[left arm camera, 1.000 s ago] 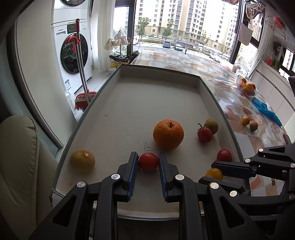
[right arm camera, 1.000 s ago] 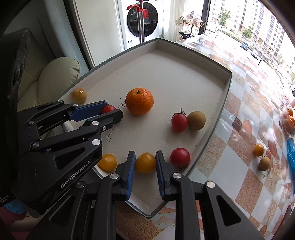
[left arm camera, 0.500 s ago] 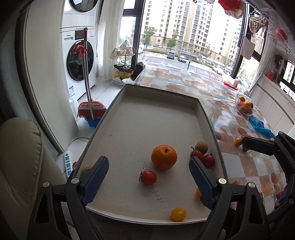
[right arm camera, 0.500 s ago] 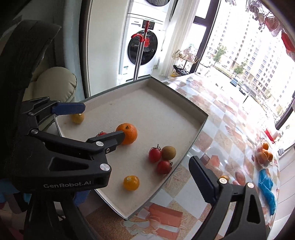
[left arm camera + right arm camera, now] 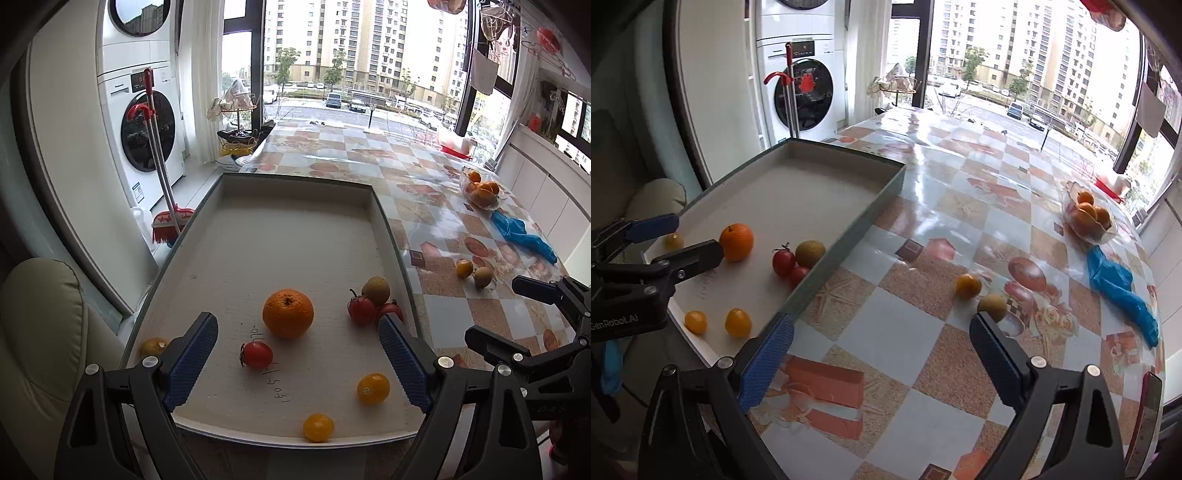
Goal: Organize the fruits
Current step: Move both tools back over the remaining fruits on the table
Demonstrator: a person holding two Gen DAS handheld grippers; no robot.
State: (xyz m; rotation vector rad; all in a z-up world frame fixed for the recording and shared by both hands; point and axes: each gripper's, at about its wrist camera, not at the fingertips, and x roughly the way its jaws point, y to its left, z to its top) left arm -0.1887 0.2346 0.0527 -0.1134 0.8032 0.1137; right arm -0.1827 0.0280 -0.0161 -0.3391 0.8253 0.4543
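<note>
- Two views, left wrist first: the left gripper (image 5: 297,356) hangs over the near end of the tray (image 5: 295,181) with its blue pads spread wide and nothing between them.
- Inside the tray, the big orange (image 5: 288,313) sits near the middle; a red tomato (image 5: 256,355) lies just in front of it, towards the near edge.
- Two yellow fruits rest by the near edge: one yellow fruit (image 5: 318,427) is almost on the lip, the other yellow fruit (image 5: 373,388) lies nearer the right wall.
- A brown fruit (image 5: 376,290) and two red tomatoes (image 5: 361,309) huddle, touching, against the right wall; a dull yellow-brown fruit (image 5: 153,346) sits in the near left corner, partly hidden by a finger.
- Risk: the tray's near edge looks low or open, so a nudge from a descending finger could roll the lip-side fruit off.
- Right wrist view: the right gripper (image 5: 881,354) is likewise wide apart and empty, over the checked tablecloth (image 5: 897,328) outside the tray.
- Two strays remain on the cloth, well apart from the tray: a small orange-yellow fruit (image 5: 967,286) and a brown-green fruit (image 5: 992,307) just beside it, ahead of the right finger.
- Risk: the cloth is glossy and these fruits are round and smooth, so an off-centre pinch may squirt one away towards the table edge.
- A bowl of oranges (image 5: 1087,218) and a blue glove (image 5: 1119,288) lie towards the far right side of the table.
</note>
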